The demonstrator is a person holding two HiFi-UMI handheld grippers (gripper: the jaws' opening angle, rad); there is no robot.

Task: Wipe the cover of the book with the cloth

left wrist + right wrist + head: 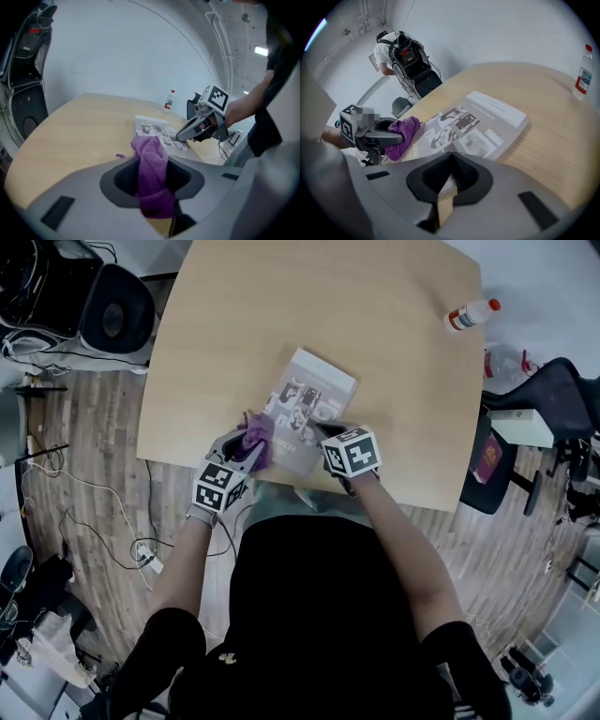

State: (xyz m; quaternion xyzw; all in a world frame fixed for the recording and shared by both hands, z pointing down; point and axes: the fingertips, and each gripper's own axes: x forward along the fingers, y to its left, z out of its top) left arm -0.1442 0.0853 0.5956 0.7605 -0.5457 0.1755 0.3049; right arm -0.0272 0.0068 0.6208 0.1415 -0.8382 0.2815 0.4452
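Note:
A grey book [309,399] with black-and-white pictures on its cover lies flat near the front edge of the round wooden table [375,334]. My left gripper [251,448] is shut on a bunched purple cloth [152,164], which rests on the book's near left corner [403,133]. My right gripper [323,434] is shut, its tips pressed down on the book's near right part; the left gripper view shows those tips [180,137] on the cover. Most of the cover [483,122] is uncovered.
A small plastic bottle [471,315] with a red cap lies at the table's far right. A black chair [117,310] stands at the far left and another chair [548,395] at the right. Cables trail on the floor at the left. A person [393,51] stands far behind.

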